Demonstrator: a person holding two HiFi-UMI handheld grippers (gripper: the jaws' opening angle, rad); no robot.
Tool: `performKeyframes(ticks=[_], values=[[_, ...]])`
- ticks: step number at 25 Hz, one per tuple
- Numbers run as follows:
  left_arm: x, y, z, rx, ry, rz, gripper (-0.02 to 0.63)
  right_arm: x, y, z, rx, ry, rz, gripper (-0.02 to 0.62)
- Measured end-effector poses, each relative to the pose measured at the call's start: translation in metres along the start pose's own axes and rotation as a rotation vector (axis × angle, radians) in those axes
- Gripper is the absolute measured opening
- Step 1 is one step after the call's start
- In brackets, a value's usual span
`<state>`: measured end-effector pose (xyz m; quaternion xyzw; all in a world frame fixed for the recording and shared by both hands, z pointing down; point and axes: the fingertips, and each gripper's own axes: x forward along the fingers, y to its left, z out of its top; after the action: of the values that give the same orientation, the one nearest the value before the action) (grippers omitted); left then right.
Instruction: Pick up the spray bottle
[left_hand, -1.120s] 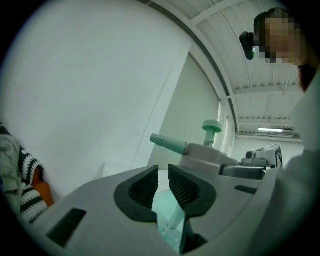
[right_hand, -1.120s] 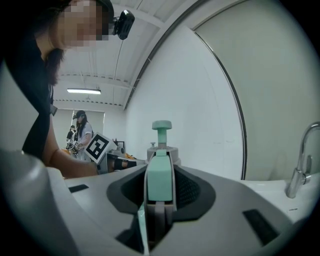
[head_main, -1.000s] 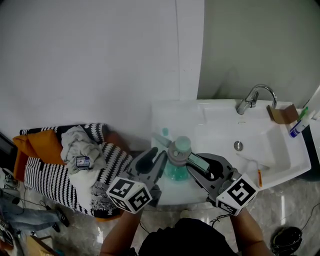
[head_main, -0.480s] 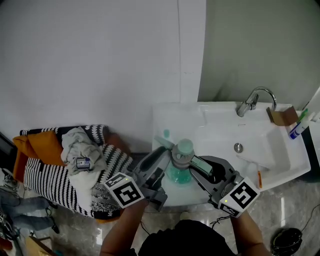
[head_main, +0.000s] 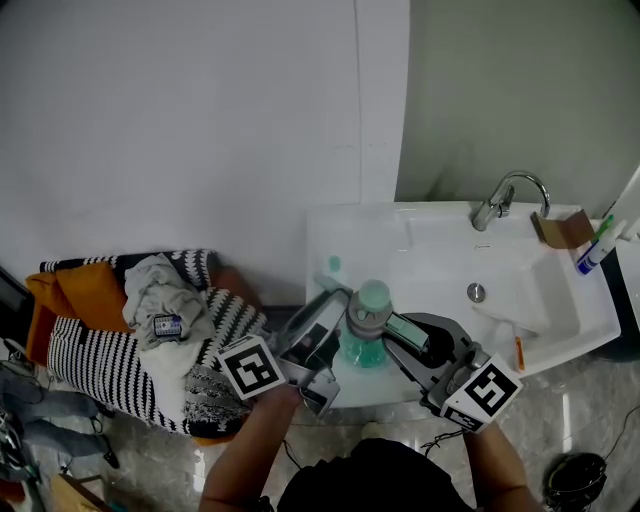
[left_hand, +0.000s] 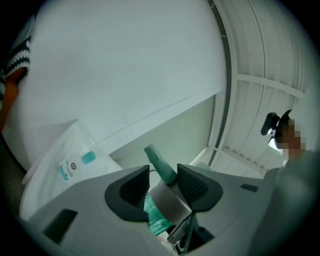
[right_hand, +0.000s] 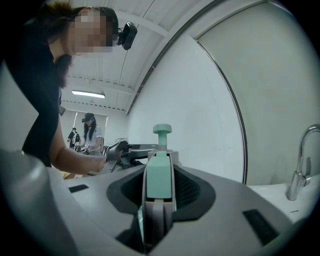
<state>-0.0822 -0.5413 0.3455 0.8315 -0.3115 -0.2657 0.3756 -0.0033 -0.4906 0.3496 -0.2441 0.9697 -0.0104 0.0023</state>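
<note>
Spray bottle (head_main: 367, 320) | clamped by left gripper (left_hand: 163, 181) | clamped by right gripper (right_hand: 159, 175)

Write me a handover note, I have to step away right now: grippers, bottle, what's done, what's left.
Left gripper: jaws closed on the bottle's grey collar, under the nozzle.
Right gripper: jaws closed on the bottle's green trigger part.
Bottle: upright between both grippers, over the sink's left ledge, at its front edge.
Done: both grips set.
Left: raise the bottle. Whether its base has left the ledge cannot be told from these views.
</note>
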Motion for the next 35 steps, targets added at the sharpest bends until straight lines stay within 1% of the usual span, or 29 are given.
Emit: performKeyframes(ticks=[3,7,11,14,17,22,26,30,32,35], values=[[-0.005,-0.007,0.000,0.024,0.001,-0.008,0.140,-0.002,0.009,0.000,-0.002,0.000,0.006,0.112],[-0.017,-0.015,-0.001,0.030,-0.006,-0.003,0.139,-0.004,0.022,0.002,0.006,-0.003,0.008,0.112],[-0.041,-0.036,0.000,0.057,-0.012,-0.025,0.138,-0.007,0.051,0.012,-0.008,-0.021,0.010,0.112],[-0.044,-0.049,0.006,0.084,-0.013,-0.031,0.138,-0.008,0.057,0.021,-0.008,-0.021,0.012,0.112],[-0.060,-0.060,0.005,0.097,-0.019,-0.044,0.137,-0.010,0.077,0.024,-0.009,-0.025,0.011,0.112],[-0.079,-0.069,0.002,0.080,-0.009,-0.042,0.135,-0.013,0.100,0.025,0.004,-0.008,0.002,0.112],[-0.081,-0.071,0.002,0.045,0.000,-0.041,0.135,-0.014,0.104,0.030,0.030,0.001,-0.008,0.112],[-0.088,-0.078,0.005,0.035,0.007,-0.035,0.135,-0.014,0.113,0.036,0.046,0.007,-0.013,0.112],[-0.100,-0.084,0.004,0.034,0.008,-0.037,0.135,-0.015,0.127,0.037,0.056,0.004,-0.014,0.112],[-0.131,-0.091,-0.002,0.038,0.008,-0.045,0.135,-0.016,0.159,0.032,0.070,-0.002,-0.016,0.112]])
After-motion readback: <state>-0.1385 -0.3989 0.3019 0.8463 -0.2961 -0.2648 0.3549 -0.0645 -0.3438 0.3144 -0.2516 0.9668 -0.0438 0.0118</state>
